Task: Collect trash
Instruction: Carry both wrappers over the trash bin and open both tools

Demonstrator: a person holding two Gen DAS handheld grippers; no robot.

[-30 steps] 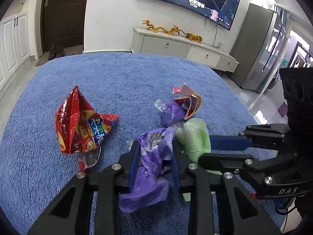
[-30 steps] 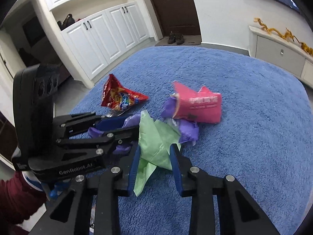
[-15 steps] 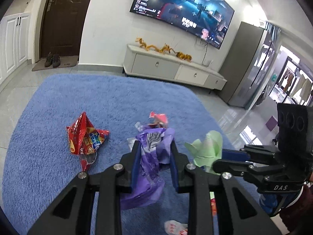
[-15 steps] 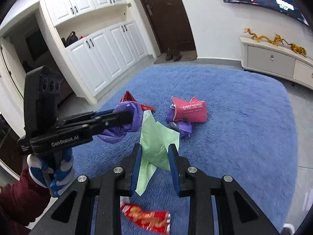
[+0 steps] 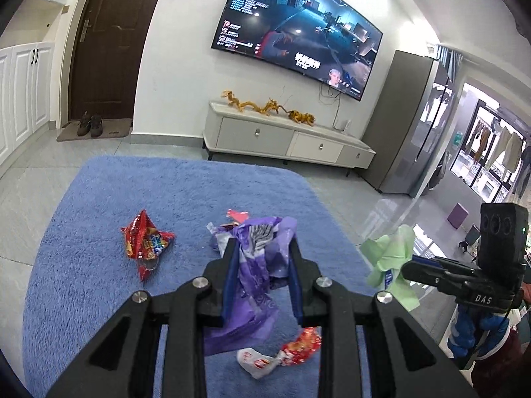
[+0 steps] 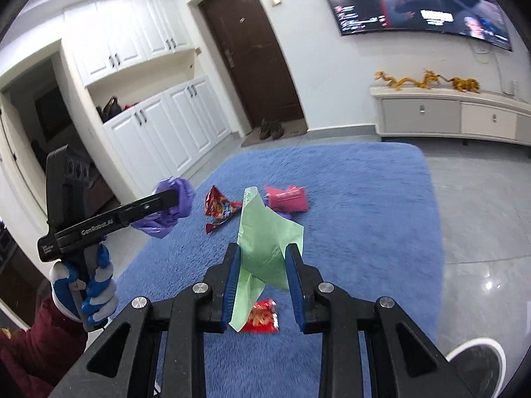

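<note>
Your left gripper point(image 5: 262, 258) has its fingers closed on a crumpled purple wrapper point(image 5: 255, 265), which hangs clear of the blue rug point(image 5: 99, 215). Your right gripper point(image 6: 262, 265) has its fingers pinched on a pale green wrapper point(image 6: 265, 235), also held above the rug. In the right wrist view, your left gripper sits off to the left of the rug's near corner, with your gloved hand point(image 6: 93, 285) around its handle and a dark red sleeve point(image 6: 39, 341) below it. More trash lies on the rug: a red snack bag point(image 5: 146, 242) stands crumpled near the rug's middle, a pink packet point(image 6: 287, 197) lies just beyond the green wrapper towards the far edge, and a small red wrapper point(image 6: 262, 316) rests near the rug's near edge. In the left wrist view, a red and white wrapper point(image 5: 282, 355) also lies near the rug's near edge, under the hanging purple wrapper. Past the rug's far edge stands a white TV cabinet point(image 5: 282, 136).
</note>
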